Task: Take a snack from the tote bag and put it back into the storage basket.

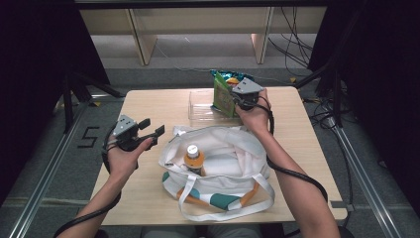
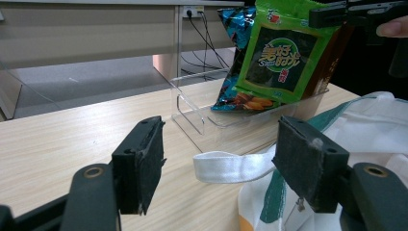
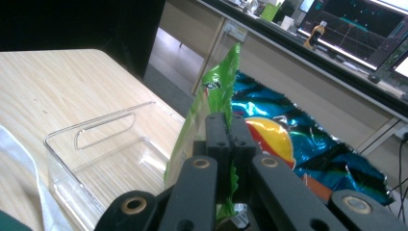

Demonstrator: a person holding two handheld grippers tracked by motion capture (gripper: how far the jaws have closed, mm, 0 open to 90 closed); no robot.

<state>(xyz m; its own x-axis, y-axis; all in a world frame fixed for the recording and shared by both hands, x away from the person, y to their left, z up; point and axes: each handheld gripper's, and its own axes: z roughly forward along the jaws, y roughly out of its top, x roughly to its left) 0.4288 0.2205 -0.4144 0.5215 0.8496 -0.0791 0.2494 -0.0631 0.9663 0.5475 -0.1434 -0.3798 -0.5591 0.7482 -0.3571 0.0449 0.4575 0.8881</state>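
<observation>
High view: wooden table (image 1: 297,139) with white tote bag (image 1: 223,163), a bottle (image 1: 194,157) upright inside. Clear plastic bin (image 1: 200,106) behind the bag holds a blue chip bag (image 2: 235,53). Right gripper (image 1: 243,99): jaws clamped on green snack packet (image 1: 223,96), standing in the bin. Left gripper (image 1: 151,131): jaws apart, empty, left of the tote.

High cam is looking fwd and down over whole bench (image 1: 148,106) from the person's side. Left claw cam is sitting low, near bench top, facing clear bin (image 2: 192,115). Right claw cam is looking close along its jaws. All three are sharing bin and green packet (image 3: 211,96).
</observation>
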